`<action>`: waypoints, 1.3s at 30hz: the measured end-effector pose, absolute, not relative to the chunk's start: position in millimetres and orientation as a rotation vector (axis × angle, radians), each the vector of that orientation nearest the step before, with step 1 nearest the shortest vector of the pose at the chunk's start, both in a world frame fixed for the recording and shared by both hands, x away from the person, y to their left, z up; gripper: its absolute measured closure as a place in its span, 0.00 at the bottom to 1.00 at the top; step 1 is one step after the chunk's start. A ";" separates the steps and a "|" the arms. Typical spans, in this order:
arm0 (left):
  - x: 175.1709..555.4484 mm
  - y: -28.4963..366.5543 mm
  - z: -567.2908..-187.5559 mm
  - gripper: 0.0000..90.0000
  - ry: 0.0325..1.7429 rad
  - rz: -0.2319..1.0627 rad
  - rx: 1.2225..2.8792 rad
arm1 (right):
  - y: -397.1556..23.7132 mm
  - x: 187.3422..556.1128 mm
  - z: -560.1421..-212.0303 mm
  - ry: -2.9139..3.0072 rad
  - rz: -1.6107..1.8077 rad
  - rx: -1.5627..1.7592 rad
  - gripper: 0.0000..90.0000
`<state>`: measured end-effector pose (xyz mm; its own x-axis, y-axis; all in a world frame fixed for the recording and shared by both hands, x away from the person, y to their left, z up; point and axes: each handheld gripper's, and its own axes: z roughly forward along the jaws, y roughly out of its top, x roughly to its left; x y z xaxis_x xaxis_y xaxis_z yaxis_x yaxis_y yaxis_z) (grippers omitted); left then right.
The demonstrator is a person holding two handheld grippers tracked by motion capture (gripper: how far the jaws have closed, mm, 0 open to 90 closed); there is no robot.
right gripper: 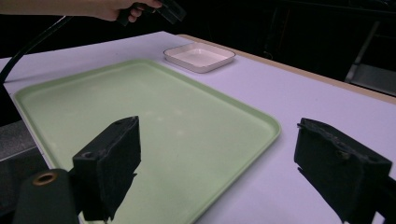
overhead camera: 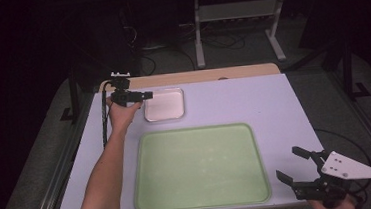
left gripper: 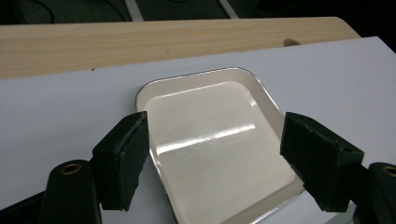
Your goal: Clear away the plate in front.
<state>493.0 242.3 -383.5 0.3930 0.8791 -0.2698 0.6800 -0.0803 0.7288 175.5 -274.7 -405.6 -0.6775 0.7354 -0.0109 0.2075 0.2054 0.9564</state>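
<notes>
The left gripper (overhead camera: 145, 95) is hovering with jaws spread over the near-left rim of the small white dish (overhead camera: 163, 104), far left on the tabletop (overhead camera: 253, 104). It should be straddling that rim squarely before pinching. The right gripper (overhead camera: 298, 165) is waiting, spread, near right.

The small square tray (left gripper: 219, 140) looks glossy, smooth and cream-white, with sharp highlights. The big green tray (overhead camera: 198, 168) is smooth, matt plastic. The counter (overhead camera: 253, 99) has a matt pale lavender top and a bare wood edge (left gripper: 140, 44).
</notes>
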 end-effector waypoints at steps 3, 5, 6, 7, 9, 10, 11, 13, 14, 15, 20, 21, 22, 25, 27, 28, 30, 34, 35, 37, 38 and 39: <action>497.4 241.1 -390.0 0.28 1.380 0.270 1.817 | -274.7 175.5 -405.9 2.017 1.483 0.873 0.15; 498.8 239.5 -394.0 0.29 1.390 0.260 1.832 | -275.1 175.4 -406.0 2.016 1.485 0.874 0.15; 499.2 238.6 -396.2 0.30 1.396 0.258 1.849 | -275.4 175.2 -406.1 2.017 1.486 0.873 0.15; 499.7 236.7 -398.9 0.31 1.409 0.276 1.886 | -275.7 175.0 -406.1 2.018 1.486 0.874 0.15; 500.1 235.3 -401.7 0.33 1.425 0.297 1.924 | -276.1 174.3 -406.0 2.020 1.486 0.871 0.16; 500.9 235.2 -404.2 0.34 1.434 0.286 1.927 | -276.3 173.8 -406.0 2.019 1.485 0.869 0.16; 501.6 234.9 -405.8 0.35 1.444 0.285 1.936 | -276.6 173.5 -405.9 2.019 1.484 0.869 0.16; 503.0 234.7 -408.6 0.35 1.459 0.284 1.946 | -276.8 173.5 -405.9 2.020 1.485 0.869 0.16; 503.7 235.0 -410.1 0.38 1.466 0.267 1.939 | -276.7 173.6 -405.9 2.020 1.484 0.869 0.16; 504.5 235.2 -411.7 0.39 1.472 0.260 1.938 | -276.5 173.7 -405.9 2.021 1.485 0.868 0.16; 508.1 235.7 -418.8 0.49 1.505 0.209 1.930 | -274.1 173.7 -405.7 2.031 1.475 0.857 0.16; 509.2 236.3 -419.9 0.51 1.519 0.195 1.910 | -273.8 173.8 -405.6 2.034 1.473 0.854 0.16; 509.9 237.2 -420.4 0.52 1.538 0.198 1.899 | -273.5 173.8 -405.6 2.035 1.472 0.855 0.16; 512.3 240.5 -422.3 0.59 1.591 0.167 1.860 | -273.7 173.8 -405.7 2.034 1.474 0.855 0.16; 513.1 242.9 -423.1 0.61 1.613 0.164 1.851 | -274.1 173.7 -405.7 2.031 1.475 0.858 0.16; 513.3 243.9 -423.4 0.61 1.630 0.166 1.846 | -274.3 173.7 -405.7 2.030 1.475 0.859 0.16; 514.1 245.5 -424.7 0.63 1.643 0.159 1.845 | -274.5 173.7 -405.8 2.029 1.475 0.859 0.16; 515.3 244.2 -427.3 0.67 1.652 0.160 1.868 | -273.7 174.4 -405.9 2.035 1.475 0.857 0.17; 515.8 243.6 -428.1 0.68 1.659 0.161 1.878 | -273.6 174.5 -405.9 2.035 1.475 0.857 0.17; 516.3 243.0 -429.5 0.73 1.682 0.159 1.892 | -273.5 174.6 -405.9 2.035 1.474 0.858 0.17; 516.7 242.6 -430.6 0.74 1.702 0.161 1.889 | -273.5 174.5 -405.9 2.034 1.473 0.859 0.17; 516.9 242.6 -431.2 0.75 1.709 0.153 1.882 | -273.6 174.5 -406.0 2.033 1.472 0.859 0.17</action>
